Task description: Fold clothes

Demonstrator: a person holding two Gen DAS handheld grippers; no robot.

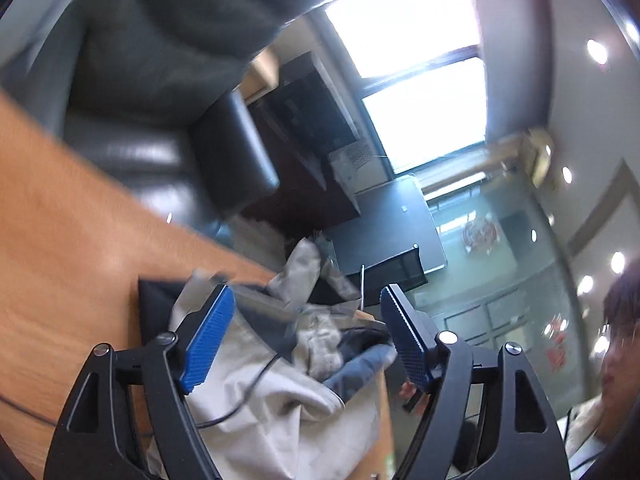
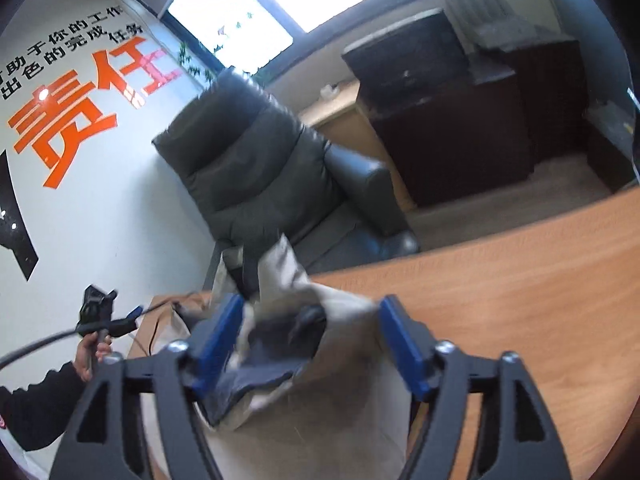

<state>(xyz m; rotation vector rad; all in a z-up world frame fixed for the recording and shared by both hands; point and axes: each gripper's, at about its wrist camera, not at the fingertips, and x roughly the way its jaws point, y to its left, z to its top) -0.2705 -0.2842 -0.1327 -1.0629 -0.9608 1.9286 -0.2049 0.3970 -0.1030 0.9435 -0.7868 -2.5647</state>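
Both tongs released, blue pads spread wide, nothing pinched. Left tongs (image 1: 306, 340) over crumpled beige garment (image 1: 280, 400) with dark blue lining, heaped on wooden surface (image 1: 72, 240) near its edge. Right tongs (image 2: 312, 344) above same heap (image 2: 344, 420), fabric bulging up between the pads but not pressed by them. Left tongs also seen small in right wrist view (image 2: 100, 316), held in a hand (image 2: 90, 354) at the far corner of the heap. Garment bunched, no clear long axis; beige peak (image 2: 280, 264) sticking up toward black leather chair (image 2: 260, 160). Thin black cable (image 1: 248, 392) draped across cloth. Heap directly ahead and below both tongs, just beside each; right looks nearer to the bulk, left nearer the corner. Likely next: pick an edge or corner each and spread flat before folding. Frames motion-blurred, seams hard to tell.
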